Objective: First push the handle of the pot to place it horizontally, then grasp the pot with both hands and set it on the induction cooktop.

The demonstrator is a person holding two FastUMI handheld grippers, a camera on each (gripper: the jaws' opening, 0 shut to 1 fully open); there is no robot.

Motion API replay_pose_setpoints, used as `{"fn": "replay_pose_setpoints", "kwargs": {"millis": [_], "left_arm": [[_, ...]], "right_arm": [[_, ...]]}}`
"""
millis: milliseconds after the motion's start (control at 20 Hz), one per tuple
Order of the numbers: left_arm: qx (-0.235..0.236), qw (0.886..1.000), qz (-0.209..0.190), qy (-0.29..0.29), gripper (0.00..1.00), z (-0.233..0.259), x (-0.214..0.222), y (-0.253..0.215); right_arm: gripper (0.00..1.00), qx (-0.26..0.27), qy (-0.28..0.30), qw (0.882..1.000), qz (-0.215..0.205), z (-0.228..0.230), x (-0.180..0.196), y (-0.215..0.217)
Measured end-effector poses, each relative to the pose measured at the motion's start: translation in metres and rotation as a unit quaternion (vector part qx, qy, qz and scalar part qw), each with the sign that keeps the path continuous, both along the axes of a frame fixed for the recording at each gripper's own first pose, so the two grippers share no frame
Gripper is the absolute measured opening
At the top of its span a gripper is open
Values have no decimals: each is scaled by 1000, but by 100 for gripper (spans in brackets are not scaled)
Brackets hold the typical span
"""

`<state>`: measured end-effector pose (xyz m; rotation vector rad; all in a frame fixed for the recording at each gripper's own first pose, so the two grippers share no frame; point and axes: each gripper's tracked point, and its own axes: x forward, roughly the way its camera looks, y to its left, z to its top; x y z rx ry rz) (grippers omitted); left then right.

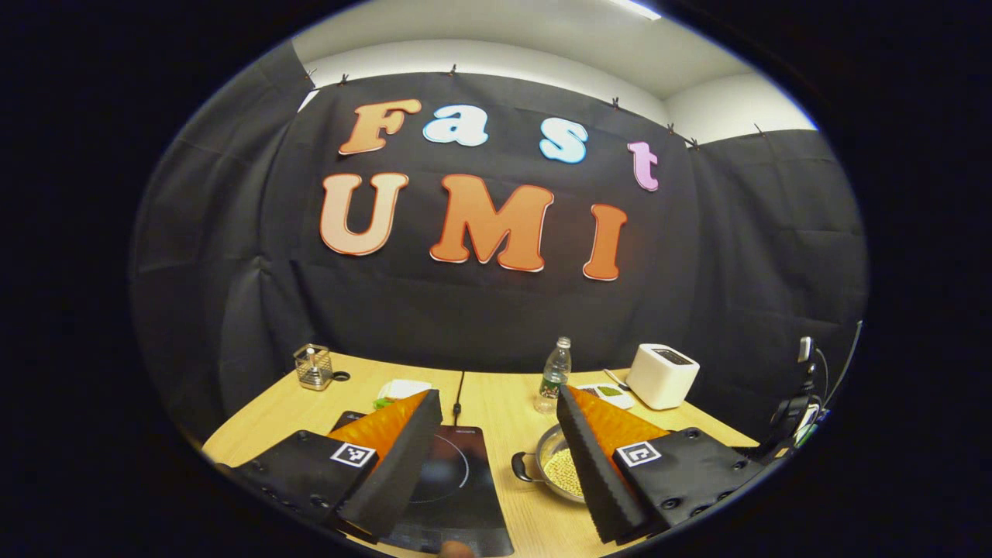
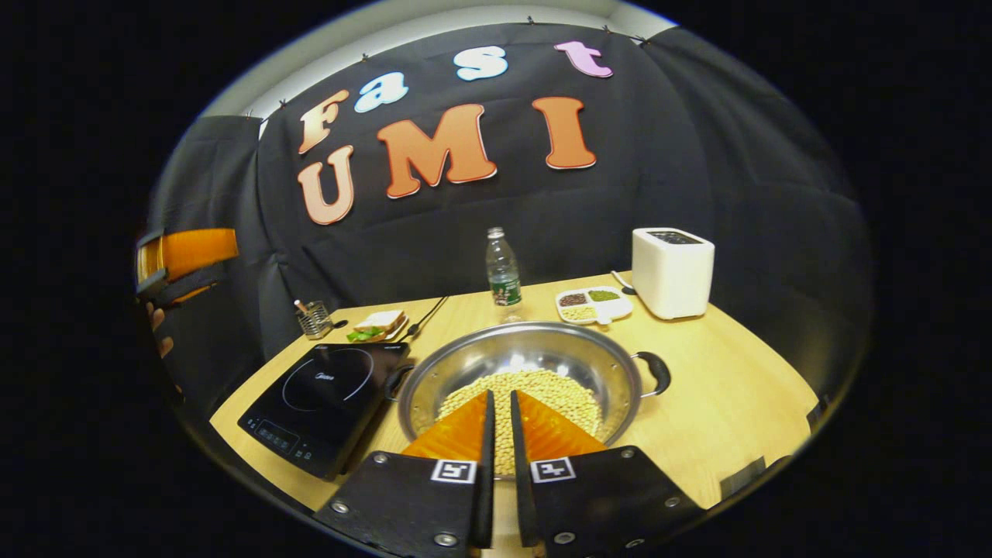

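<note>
My left gripper (image 1: 496,403) hangs spread wide above the cooktop (image 1: 457,480); my right gripper (image 2: 500,399), fingers nearly together, hovers over the pot (image 2: 527,364) of beans, beside the cooktop on the table (image 2: 736,403).

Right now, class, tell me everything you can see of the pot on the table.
The pot is a wide, shallow, shiny metal pan with two dark loop handles, one on each side. It sits upright on the wooden table, right beside the induction cooktop, and holds a layer of pale beans. No lid is on it.
</note>
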<state>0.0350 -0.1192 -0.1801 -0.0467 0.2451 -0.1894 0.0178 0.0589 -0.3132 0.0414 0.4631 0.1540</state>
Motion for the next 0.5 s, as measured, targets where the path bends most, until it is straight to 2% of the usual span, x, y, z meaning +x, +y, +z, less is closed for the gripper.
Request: {"fn": "replay_pose_setpoints", "kwargs": {"millis": [50,200,400,500], "left_arm": [[0,1000,-6,10,97,-11,4,-7],[-2,999,-21,46,98,-48,18,-26],[19,996,-36,80,98,-95,37,-45],[34,993,-45,102,98,-120,43,-53]], "right_arm": [[20,-5,-1,1000,-8,1,3,-9],[67,-27,-5,999,-29,0,17,-34],[94,-41,1,998,-52,-8,34,-56],[95,-40,8,997,-62,-15,44,-64]]}}
